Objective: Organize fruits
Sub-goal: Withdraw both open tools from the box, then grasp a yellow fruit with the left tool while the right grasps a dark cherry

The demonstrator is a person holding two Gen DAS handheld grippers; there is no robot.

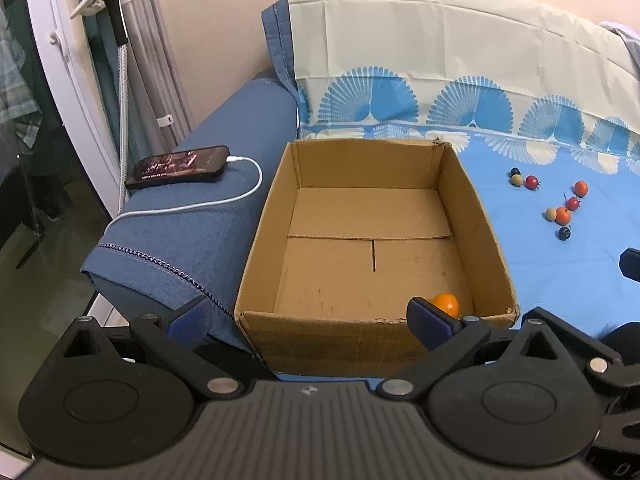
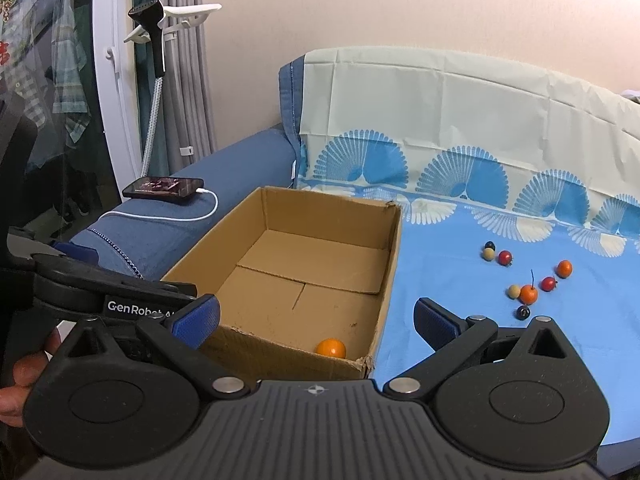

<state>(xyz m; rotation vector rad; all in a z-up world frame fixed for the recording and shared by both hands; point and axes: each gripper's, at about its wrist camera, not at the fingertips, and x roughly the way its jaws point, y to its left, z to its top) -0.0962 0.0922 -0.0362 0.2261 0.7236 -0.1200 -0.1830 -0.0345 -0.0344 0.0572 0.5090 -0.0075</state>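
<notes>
Both hand-held grippers, left (image 1: 308,316) & right (image 2: 316,318), spread wide, empty. One orange (image 2: 331,347) in box (image 2: 390,264); other fruits (image 2: 528,294) on cloth. Risk: round fruit rolls when nudged.

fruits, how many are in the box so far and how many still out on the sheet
One orange fruit lies in the cardboard box. Nothing is in hand: the left claw and right claw are both open and empty. Eight small fruits are left on the blue sheet.
</notes>
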